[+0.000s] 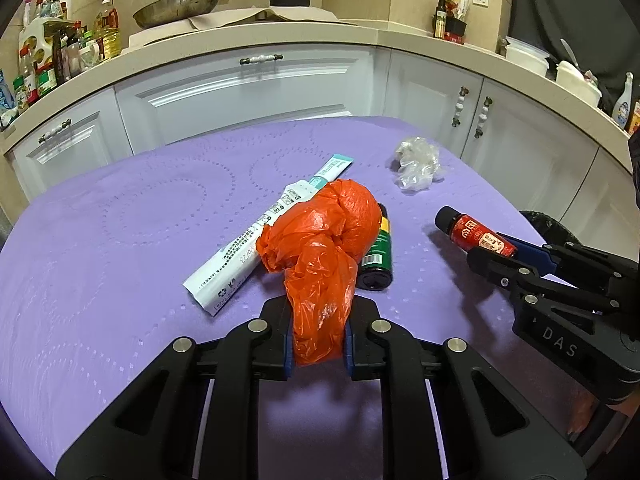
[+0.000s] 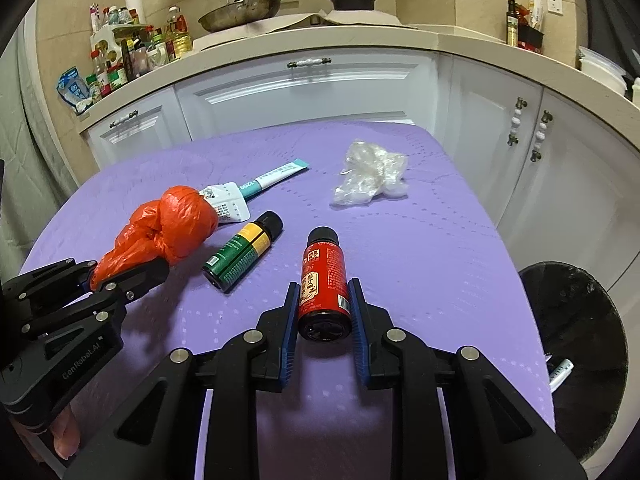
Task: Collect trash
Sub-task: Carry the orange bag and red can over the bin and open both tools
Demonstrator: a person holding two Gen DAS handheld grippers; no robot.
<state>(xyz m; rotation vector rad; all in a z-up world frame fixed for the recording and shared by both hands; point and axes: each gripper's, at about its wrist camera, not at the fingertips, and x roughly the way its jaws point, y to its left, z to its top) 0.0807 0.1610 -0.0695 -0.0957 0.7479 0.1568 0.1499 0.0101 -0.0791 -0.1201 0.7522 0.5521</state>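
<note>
My left gripper is shut on the tail of a knotted orange plastic bag, which lies on the purple table; the bag also shows in the right wrist view. My right gripper has its fingers on both sides of a small red bottle, which lies on the cloth and also shows in the left wrist view. A green and yellow bottle, a white and teal tube box and a crumpled clear plastic wrap lie on the table.
A black-lined trash bin stands off the table's right edge. White cabinets and a cluttered counter with a wok run behind the table. The purple tablecloth covers the table.
</note>
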